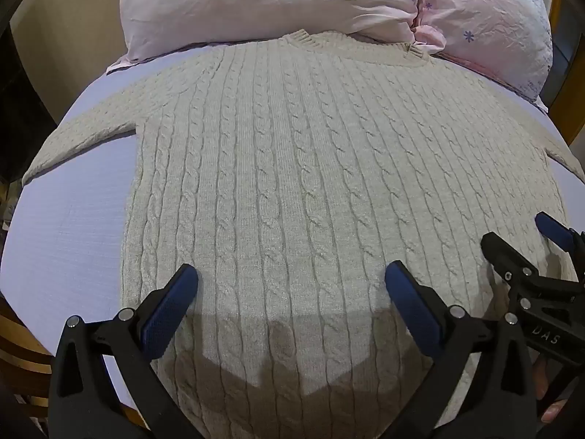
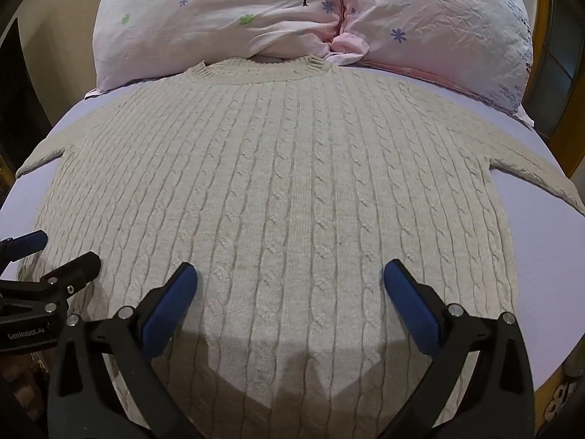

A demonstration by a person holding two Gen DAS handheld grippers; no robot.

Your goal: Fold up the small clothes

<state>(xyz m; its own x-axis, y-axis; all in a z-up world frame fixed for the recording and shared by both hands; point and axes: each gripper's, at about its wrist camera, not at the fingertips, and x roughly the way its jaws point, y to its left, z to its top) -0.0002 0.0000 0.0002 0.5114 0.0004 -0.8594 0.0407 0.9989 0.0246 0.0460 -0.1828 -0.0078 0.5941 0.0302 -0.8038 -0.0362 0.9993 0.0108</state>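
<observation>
Left gripper (image 1: 291,292) and right gripper (image 2: 290,292) hover spread wide, empty, above the flat sweater (image 1: 292,183); pinching one thick knit layer could bunch the fold.

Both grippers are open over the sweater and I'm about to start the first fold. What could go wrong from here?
1. The cream cable-knit sweater is thick; open blue-padded grippers, left gripper and right gripper, may pinch only the top layer, so the back could lag.
2. Its ribbed collar sits against the pink floral pillows; folding upward may snag there.
3. Both sleeves, like the left sleeve, run off toward the lavender sheet's edges and may drag.
</observation>
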